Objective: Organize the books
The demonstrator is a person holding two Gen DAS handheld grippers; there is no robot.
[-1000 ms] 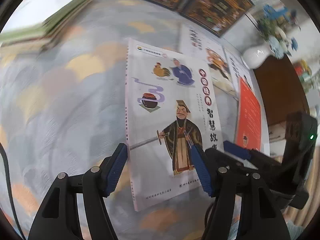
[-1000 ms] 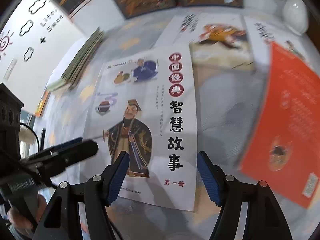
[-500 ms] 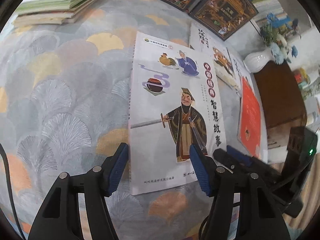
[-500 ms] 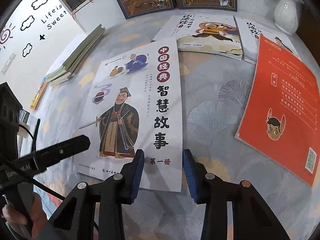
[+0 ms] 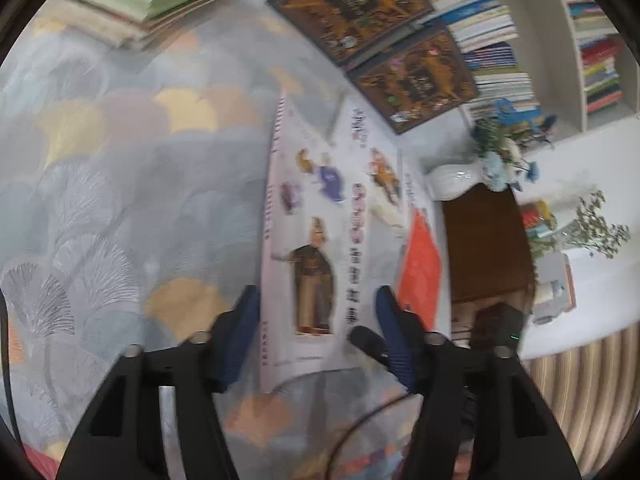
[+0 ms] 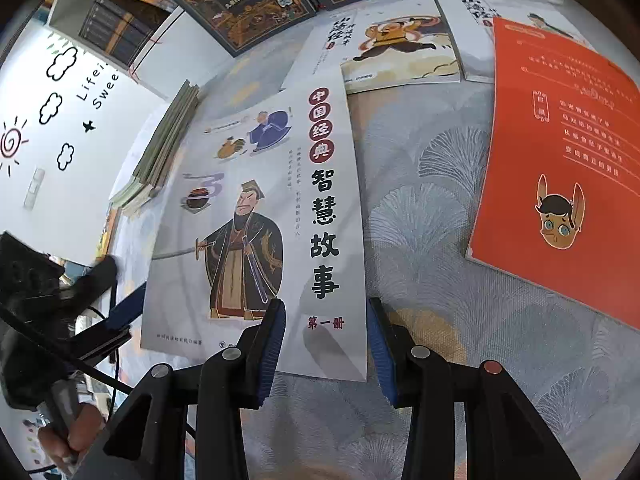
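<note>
A home reading room: packed bookshelf [image 5: 520, 40], flower vase [image 5: 452, 182], patterned tablecloth [image 5: 120, 200].

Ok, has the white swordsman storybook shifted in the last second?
No. In the right wrist view the storybook keeps the same gap to the orange book, its top corner still at the book behind.

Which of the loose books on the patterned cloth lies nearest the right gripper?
The white book with the sword-bearing figure; its lower edge lies between the right gripper fingers, while the orange book lies off right.
</note>
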